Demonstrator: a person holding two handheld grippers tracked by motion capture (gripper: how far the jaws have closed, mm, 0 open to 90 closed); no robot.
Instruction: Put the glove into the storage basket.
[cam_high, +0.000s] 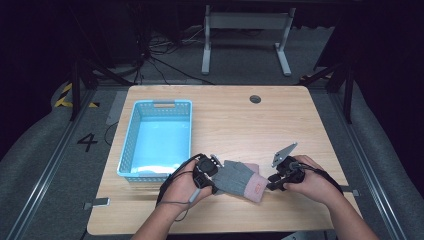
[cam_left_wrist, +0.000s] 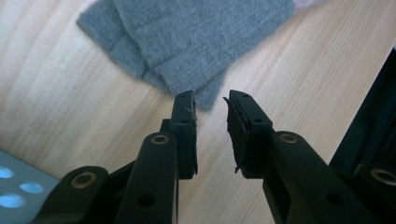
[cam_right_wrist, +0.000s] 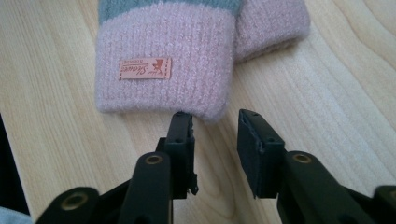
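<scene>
Lying flat on the wooden table (cam_high: 300, 120), near its front edge, a knitted grey glove (cam_high: 240, 178) with fuzzy pink cuff (cam_right_wrist: 163, 70) sits between my grippers. My left gripper (cam_left_wrist: 210, 105) gapes at its fingertips, my right gripper (cam_right_wrist: 215, 121) gapes at the cuff. Blue perforated plastic basket (cam_high: 156, 137) stands just left.

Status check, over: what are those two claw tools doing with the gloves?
Left gripper open at the grey fingertip end. Right gripper open at the pink cuffs. Gloves flat on the table, ungripped. Blue basket stands apart; nothing in the way.
</scene>
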